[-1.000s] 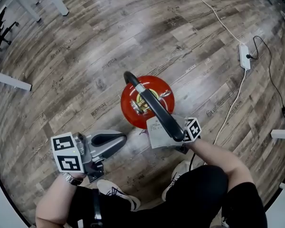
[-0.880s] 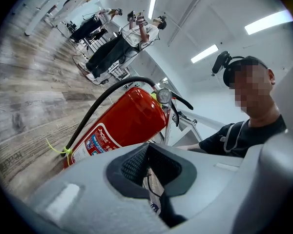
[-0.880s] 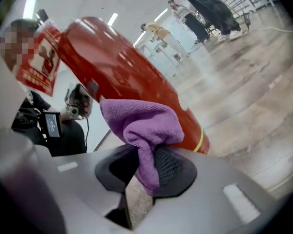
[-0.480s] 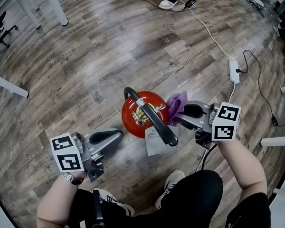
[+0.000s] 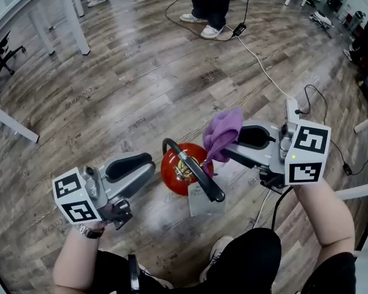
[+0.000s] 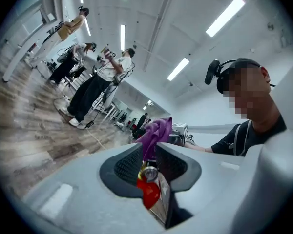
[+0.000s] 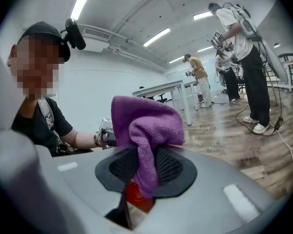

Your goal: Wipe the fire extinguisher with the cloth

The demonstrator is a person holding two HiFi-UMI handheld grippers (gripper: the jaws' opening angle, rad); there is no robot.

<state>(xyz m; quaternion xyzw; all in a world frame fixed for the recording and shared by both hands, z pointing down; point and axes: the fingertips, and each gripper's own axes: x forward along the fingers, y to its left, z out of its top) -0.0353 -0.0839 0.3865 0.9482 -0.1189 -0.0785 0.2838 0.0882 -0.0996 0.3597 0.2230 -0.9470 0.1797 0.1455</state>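
Note:
A red fire extinguisher point(image 5: 179, 164) with a black handle point(image 5: 199, 175) stands on the wood floor between my two grippers. My right gripper point(image 5: 228, 150) is shut on a purple cloth point(image 5: 223, 132), held up just right of the extinguisher's top; the cloth point(image 7: 144, 126) bulges above the right gripper point(image 7: 146, 165) and hangs through it. My left gripper point(image 5: 148, 167) hovers left of the extinguisher, apart from it. Its jaws have just been opening, and nothing is between them. Through the gap of the left gripper point(image 6: 149, 152) the extinguisher point(image 6: 149, 193) and the cloth point(image 6: 155, 130) show beyond.
A white sheet point(image 5: 203, 202) lies by the extinguisher's base. A white cable and power strip point(image 5: 291, 110) run along the floor at right. A person's legs point(image 5: 210, 2) stand at the back, and white table legs point(image 5: 72, 8) at back left. My shoe point(image 5: 216, 255) is below.
The right gripper has risen with the purple cloth from low beside the extinguisher to the level of its top at right. The left gripper has lifted and rolled a little.

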